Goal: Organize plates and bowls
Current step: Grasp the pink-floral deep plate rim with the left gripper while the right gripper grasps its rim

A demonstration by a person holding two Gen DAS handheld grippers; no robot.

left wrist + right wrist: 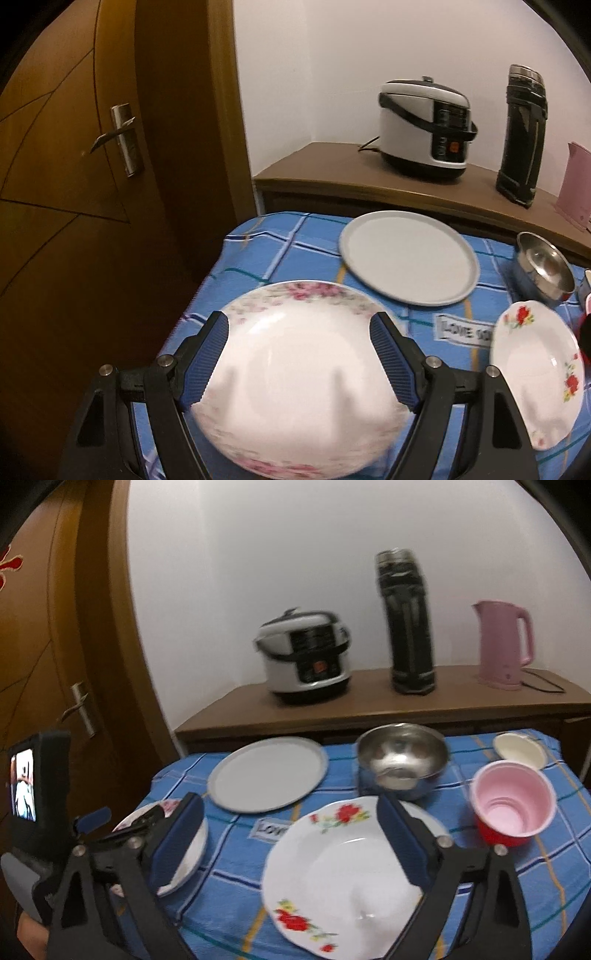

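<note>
While the left wrist view fills its lower half with the pink-flowered plate [295,376], only the right wrist view takes in the whole row of dishes on the blue checked tablecloth [554,878]. In the left view the left gripper [299,354] has its 2 blue-padded fingers [207,365] spread wide to either side of that plate; the picture does not settle whether the pads touch its rim. The right gripper [291,843] stands wide open over the red-flowered plate [340,878], with 1 finger [402,842] above the plate's right part and the other off to its left, no pad pressing on it. The right view alone shows the pink cup [513,805] with its red outside, a small white dish [521,751] near the far right corner, and the whole pink kettle [506,646] on the wooden sideboard [221,716]. It also shows the left gripper's body with a small lit screen [24,782]. Both views hold the plain grey plate [408,258], the steel bowl [543,269], the rice cooker [424,129] and the black flask [521,133]. A white label [465,330] on the cloth reads "LOVE SO" before the red-flowered plate cuts it off. The pink-flowered plate lies close to the table's left edge, beside the brown door [74,166]. Bare cloth shows between the 2 flowered plates.
</note>
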